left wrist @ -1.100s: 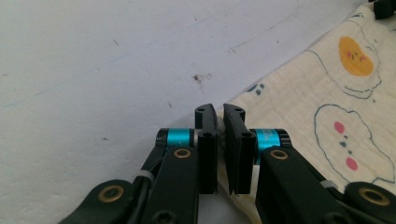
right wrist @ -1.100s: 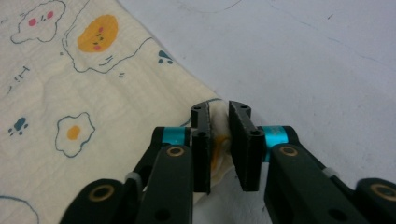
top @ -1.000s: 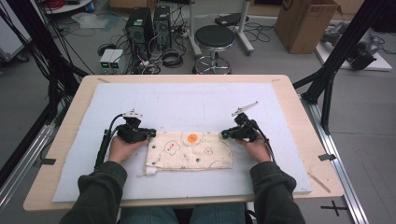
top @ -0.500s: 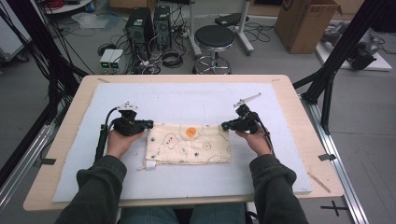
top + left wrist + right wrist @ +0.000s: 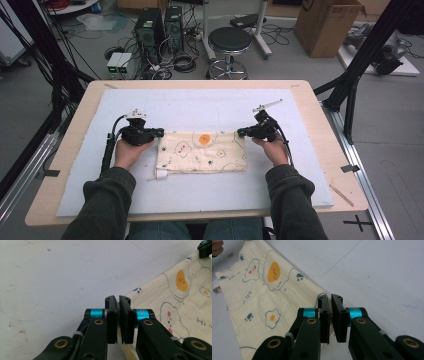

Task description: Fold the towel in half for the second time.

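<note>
A cream cloth (image 5: pixel 202 152) printed with fried eggs and small animals lies spread flat on the white mat (image 5: pixel 200 107). My left gripper (image 5: pixel 161 132) is shut on the cloth's far left corner. In the left gripper view its jaws (image 5: pixel 118 298) are pressed together where the cloth (image 5: pixel 180 302) runs in between them. My right gripper (image 5: pixel 240 132) is shut on the far right corner. Its jaws (image 5: pixel 329 298) meet at the cloth's edge (image 5: pixel 262 297). A white tag (image 5: pixel 161 174) sticks out at the cloth's near left corner.
The mat covers most of the wooden table (image 5: pixel 320 115), leaving a bare wood rim. A thin wooden stick (image 5: pixel 341 195) lies near the table's right front edge. Beyond the table stand a stool (image 5: pixel 228 42), computer cases and cables on the floor.
Both hands have shifted slightly away from the person with the cloth's corners. The cloth, wrinkled a second ago, now lies flat and a little farther out.
</note>
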`<action>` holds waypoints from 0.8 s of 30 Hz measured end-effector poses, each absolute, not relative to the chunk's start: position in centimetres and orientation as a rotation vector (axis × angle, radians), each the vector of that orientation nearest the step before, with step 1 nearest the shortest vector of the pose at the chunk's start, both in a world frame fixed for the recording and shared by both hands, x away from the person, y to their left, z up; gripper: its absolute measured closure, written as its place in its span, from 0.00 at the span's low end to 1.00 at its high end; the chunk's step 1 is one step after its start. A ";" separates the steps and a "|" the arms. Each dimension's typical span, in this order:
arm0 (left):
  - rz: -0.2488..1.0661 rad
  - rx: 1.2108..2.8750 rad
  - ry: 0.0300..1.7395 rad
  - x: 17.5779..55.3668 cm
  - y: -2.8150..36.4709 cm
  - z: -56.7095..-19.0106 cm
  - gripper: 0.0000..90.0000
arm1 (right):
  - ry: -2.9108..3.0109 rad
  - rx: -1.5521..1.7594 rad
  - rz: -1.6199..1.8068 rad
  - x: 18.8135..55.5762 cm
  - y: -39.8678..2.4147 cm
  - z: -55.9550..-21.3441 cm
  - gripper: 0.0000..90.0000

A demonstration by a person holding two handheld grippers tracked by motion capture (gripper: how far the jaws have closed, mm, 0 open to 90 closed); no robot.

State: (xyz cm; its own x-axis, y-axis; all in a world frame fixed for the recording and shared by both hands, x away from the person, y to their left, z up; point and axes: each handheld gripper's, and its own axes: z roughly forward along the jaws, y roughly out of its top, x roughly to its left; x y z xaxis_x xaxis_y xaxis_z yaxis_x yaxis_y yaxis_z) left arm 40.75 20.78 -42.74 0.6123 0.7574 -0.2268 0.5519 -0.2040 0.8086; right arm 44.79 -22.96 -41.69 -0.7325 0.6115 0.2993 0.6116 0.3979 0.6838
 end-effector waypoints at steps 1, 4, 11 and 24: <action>0.270 1.892 1.045 40.7 20.8 -42.7 0.95 | -2.627 -1.147 -1.284 44.8 -23.0 -41.7 0.95; 0.263 1.880 1.037 40.6 20.8 -42.6 0.95 | -2.616 -1.146 -1.300 44.7 -23.1 -41.6 0.95; 0.247 1.863 1.018 40.3 20.8 -42.2 0.95 | -2.598 -1.126 -1.334 44.4 -23.1 -41.6 0.95; 0.237 1.856 0.970 39.5 21.0 -41.5 0.95 | -2.594 -1.066 -1.389 43.5 -23.0 -40.8 0.95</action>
